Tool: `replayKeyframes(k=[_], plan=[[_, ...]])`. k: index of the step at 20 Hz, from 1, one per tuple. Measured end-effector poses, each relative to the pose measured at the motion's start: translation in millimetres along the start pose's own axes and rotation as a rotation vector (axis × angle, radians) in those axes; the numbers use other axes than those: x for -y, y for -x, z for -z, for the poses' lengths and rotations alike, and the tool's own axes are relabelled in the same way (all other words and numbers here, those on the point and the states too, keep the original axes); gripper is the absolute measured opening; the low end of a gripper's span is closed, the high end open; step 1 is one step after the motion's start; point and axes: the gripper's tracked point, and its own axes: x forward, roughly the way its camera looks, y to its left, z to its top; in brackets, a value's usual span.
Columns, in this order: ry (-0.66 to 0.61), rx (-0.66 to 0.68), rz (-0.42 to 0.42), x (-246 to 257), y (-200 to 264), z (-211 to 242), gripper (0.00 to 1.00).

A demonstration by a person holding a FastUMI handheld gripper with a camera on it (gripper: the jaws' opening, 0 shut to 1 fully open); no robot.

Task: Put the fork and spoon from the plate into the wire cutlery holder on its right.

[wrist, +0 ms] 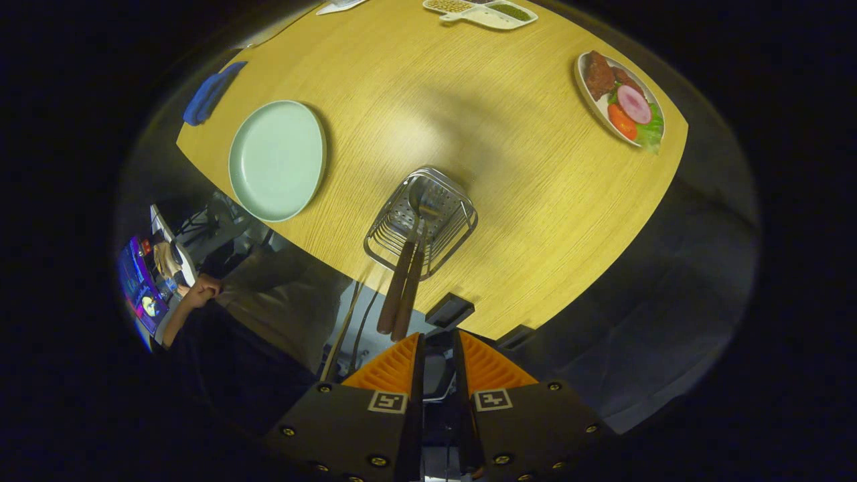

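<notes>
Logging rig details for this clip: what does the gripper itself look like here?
The gripper has two fingers with ribbed, ridged faces, mounted on dark angular blocks. Each block carries a small square black-and-white marker near the finger base and several round screw heads. The fingers stand a little apart, with nothing between them.

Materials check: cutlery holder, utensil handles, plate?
Cutlery holder: shiny bare metal wire with a perforated base, likely steel. Utensil handles: matte dark brown, wood-like, possibly plastic. Plate: smooth pale green, ceramic or melamine. Gripper: fingers slightly apart, holding nothing.
</notes>
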Motion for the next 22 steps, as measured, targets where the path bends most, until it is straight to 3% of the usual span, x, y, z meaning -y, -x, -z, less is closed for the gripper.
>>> replayKeyframes(k=[7,16,19,22], plan=[[-0.139,0.489,-0.011,-46,44,-12,0.22],[-0.336,1.346,-0.002,-132,139,-8,0.22],[-0.44,1.612,0.109,-138,177,22,0.22],[-0.497,1.788,0.219,-158,204,47,0.22]])
